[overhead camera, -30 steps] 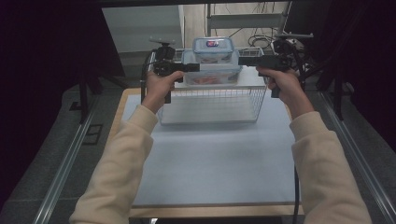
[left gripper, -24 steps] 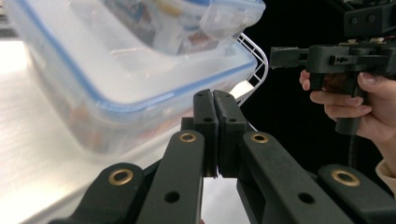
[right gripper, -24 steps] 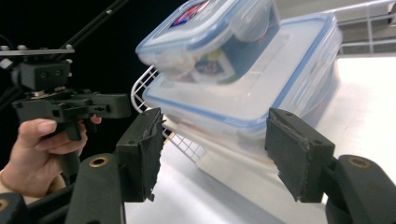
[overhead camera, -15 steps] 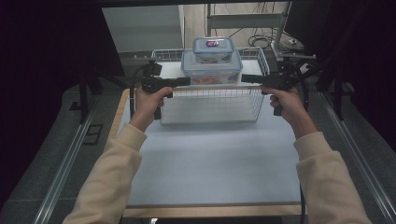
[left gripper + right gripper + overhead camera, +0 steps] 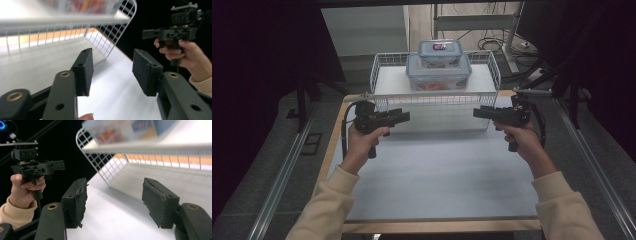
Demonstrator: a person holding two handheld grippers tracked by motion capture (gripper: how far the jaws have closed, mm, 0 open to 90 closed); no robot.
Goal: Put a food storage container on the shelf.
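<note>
While you are holding both grippers low over the near half of the white table top (image 5: 432, 175), your sleeves are coming in from the bottom edge of the high view; your left gripper (image 5: 404, 116) is pointing inward toward the middle, and your right gripper (image 5: 477, 112) is pointing back at it, the two well apart with bare table between them; in the left gripper view the jaws are standing parted with nothing between the pads (image 5: 85, 67), having just been opening, and only the table surface is showing through the gap; in the right gripper view the jaws are likewise standing apart, the worn pads (image 5: 77, 200) gripping nothing, with white table showing between them; each gripper view is also catching the other hand farther off, your right hand (image 5: 186, 51) in the one and your left hand (image 5: 25, 188) in the other; just beyond both grippers the white wire basket (image 5: 437, 100) is sitting on the far part of the table, its near wall facing you; inside it the larger clear container (image 5: 438, 75) with a blue-rimmed lid is resting on the basket floor toward the back, and the smaller container (image 5: 440, 52) is sitting stacked on top of that lid; neither gripper is touching the basket or the containers.
</note>
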